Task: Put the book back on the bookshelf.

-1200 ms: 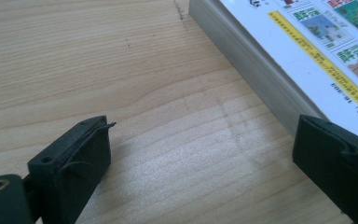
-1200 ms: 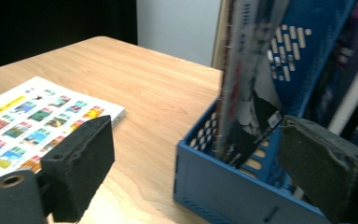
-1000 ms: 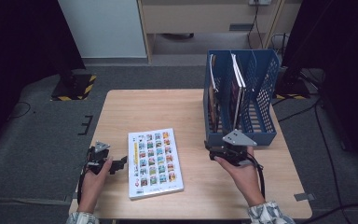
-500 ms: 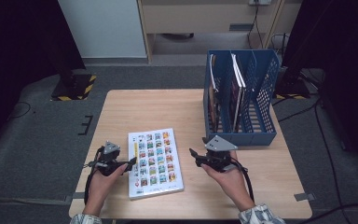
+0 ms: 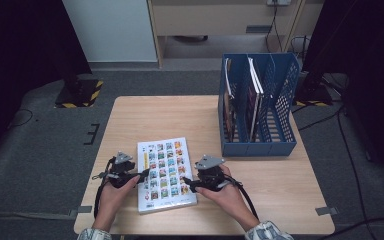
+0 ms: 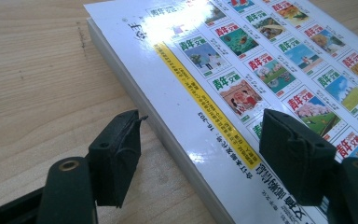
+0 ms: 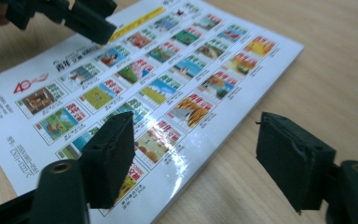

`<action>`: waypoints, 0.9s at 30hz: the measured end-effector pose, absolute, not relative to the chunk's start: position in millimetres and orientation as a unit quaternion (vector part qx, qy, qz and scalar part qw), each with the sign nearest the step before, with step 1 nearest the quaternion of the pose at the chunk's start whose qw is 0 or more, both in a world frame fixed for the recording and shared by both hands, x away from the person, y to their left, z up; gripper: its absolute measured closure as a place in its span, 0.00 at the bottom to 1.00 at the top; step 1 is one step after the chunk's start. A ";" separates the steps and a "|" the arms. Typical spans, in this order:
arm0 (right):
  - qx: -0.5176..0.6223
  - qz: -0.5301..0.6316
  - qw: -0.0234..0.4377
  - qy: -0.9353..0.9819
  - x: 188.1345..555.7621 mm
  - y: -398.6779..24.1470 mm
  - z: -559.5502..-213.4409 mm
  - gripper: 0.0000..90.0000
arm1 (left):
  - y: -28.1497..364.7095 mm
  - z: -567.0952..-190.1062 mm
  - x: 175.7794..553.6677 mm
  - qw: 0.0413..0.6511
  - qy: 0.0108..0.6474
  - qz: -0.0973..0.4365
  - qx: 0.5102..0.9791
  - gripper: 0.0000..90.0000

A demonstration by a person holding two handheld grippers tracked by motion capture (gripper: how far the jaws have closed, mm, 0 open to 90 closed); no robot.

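Swung down from the blue file rack (image 5: 260, 115) to the book's (image 5: 164, 172) near edge — right gripper (image 5: 189, 186), jaws lately reopening, astride that edge, gripping nothing. Left gripper (image 5: 141, 176) at the opposite edge, jaws lately narrowing, book's side between them, pads not pressing. Nothing lifted yet; book flat on the table (image 5: 145, 117), racking ahead.

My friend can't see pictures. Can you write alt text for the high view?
Two hands hold the left gripper and right gripper at opposite edges of a picture-covered book lying flat on a wooden table. A blue file rack holding upright books stands behind.
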State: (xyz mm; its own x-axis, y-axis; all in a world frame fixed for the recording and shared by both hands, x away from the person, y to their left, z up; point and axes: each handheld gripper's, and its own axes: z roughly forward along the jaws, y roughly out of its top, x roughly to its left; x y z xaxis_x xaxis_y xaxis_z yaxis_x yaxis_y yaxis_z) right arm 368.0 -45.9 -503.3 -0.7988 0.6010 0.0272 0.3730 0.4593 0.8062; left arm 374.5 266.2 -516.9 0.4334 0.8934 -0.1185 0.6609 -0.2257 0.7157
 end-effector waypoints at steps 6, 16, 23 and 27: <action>0.310 0.419 0.096 0.848 376.1 -39.7 -516.0 0.25 | 265.7 -521.4 377.6 0.374 0.509 0.152 0.760 0.31; 0.338 0.421 0.038 0.841 380.5 -38.2 -530.9 0.28 | 268.4 -525.0 380.4 0.396 0.501 0.130 0.759 0.36; 0.332 0.415 0.050 0.845 373.3 -35.1 -528.7 0.31 | 269.8 -526.4 381.1 0.403 0.494 0.129 0.759 0.35; 0.326 0.412 0.048 0.850 368.1 -33.6 -527.5 0.31 | 269.8 -527.2 382.0 0.405 0.493 0.130 0.759 0.34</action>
State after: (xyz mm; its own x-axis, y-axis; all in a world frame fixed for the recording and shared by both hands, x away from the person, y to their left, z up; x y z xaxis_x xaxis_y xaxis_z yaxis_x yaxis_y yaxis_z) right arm 368.1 -33.6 -527.5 -0.7832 0.5929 0.1874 0.5147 0.4490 0.7304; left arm 382.0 269.8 -527.2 0.4795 0.8540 -0.2017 0.6425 -0.1852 0.7436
